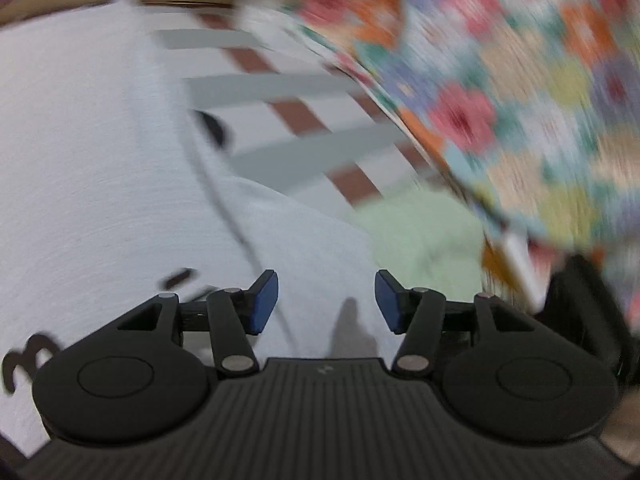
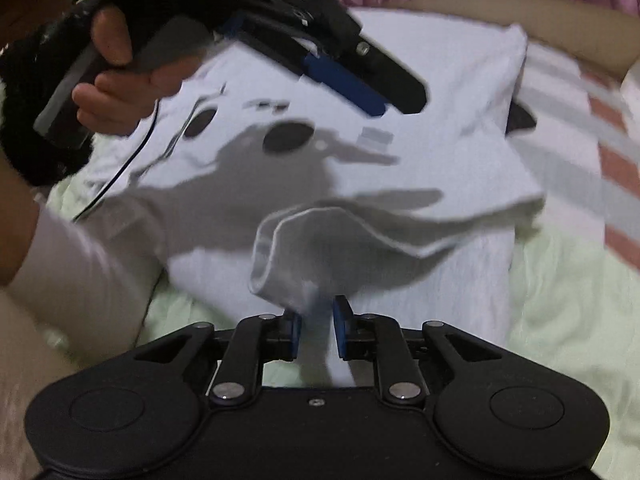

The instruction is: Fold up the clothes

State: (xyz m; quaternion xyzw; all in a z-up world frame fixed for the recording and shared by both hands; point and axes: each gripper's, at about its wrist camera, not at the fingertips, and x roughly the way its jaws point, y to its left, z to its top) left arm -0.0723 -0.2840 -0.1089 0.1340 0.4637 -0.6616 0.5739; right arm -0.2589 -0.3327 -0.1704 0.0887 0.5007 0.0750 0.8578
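While a white shirt (image 2: 420,92) is lying spread on a pale green sheet (image 2: 560,300) over a bed, two handheld grippers are working above it. From the right wrist view, the right gripper (image 2: 317,330) is pointing down at the near edge of the shirt, where a bunched fold of white cloth, likely a sleeve (image 2: 304,248), is rising between its blue pads (image 2: 296,334). Its jaws are standing slightly apart with the cloth between them, and blur is making it hard to tell whether the pads are pressing on the cloth. A hand (image 2: 120,80) is holding the left gripper (image 2: 394,102) above the shirt's printed front; from its own view, the left gripper (image 1: 326,304) is showing its jaws well apart with nothing between them, only white cloth lying below. A striped sheet (image 1: 296,116) and a flowered cloth (image 1: 520,100) are showing beyond, badly blurred. By my reading, a sleeve is being laid inward across the body, and this fold is close to finishing. Next, the right jaws would need to clear the cloth fully, and the left gripper would need to find an edge to take for the next fold.
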